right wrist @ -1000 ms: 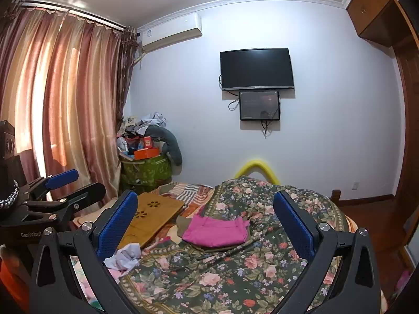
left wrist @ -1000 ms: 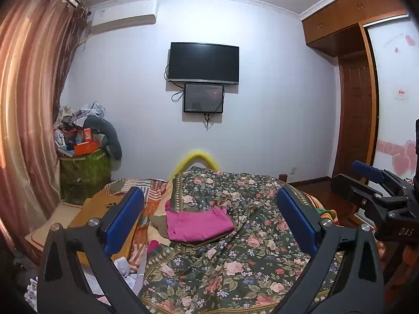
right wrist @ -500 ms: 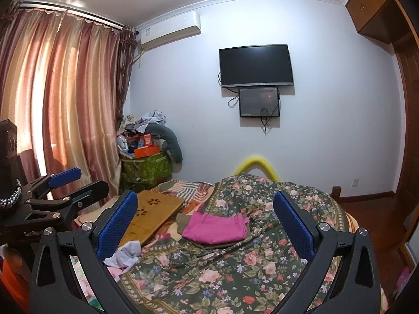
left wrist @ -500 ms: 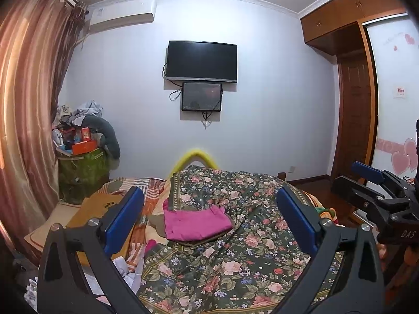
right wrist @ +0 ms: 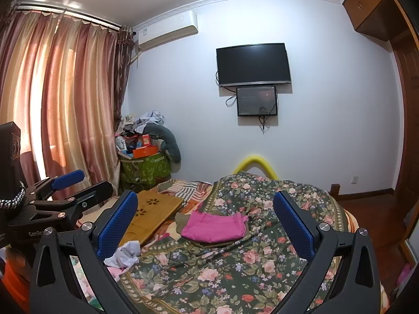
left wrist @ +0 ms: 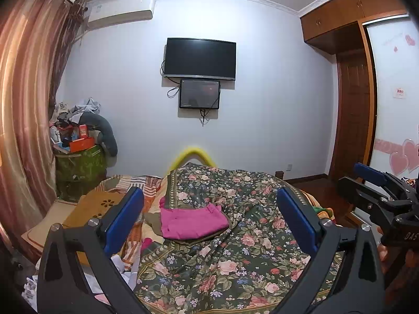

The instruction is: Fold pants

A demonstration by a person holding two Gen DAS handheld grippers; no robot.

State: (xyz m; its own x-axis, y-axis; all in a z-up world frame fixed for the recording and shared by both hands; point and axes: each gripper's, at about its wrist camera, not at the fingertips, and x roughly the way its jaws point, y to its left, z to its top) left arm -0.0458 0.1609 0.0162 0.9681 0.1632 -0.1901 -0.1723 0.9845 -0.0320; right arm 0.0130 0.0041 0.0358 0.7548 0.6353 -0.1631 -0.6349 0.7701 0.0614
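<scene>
While both the left gripper (left wrist: 209, 217) and right gripper (right wrist: 205, 216) hover spread wide and empty, the folded pink fabric pants (right wrist: 213, 227) lie well ahead on the floral quilt (right wrist: 262, 261); best approach low, pinching edges cleanly.

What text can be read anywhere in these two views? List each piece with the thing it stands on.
"DAS": partial white lettering on the right gripper body, cut off at the frame edge in the left wrist view.
"GenRo": partial white lettering on the left gripper body in the right wrist view, the rest hidden.
Small wall sign by the wardrobe: red marks, too small to read.
Air conditioner label: too blurred to read.
</scene>
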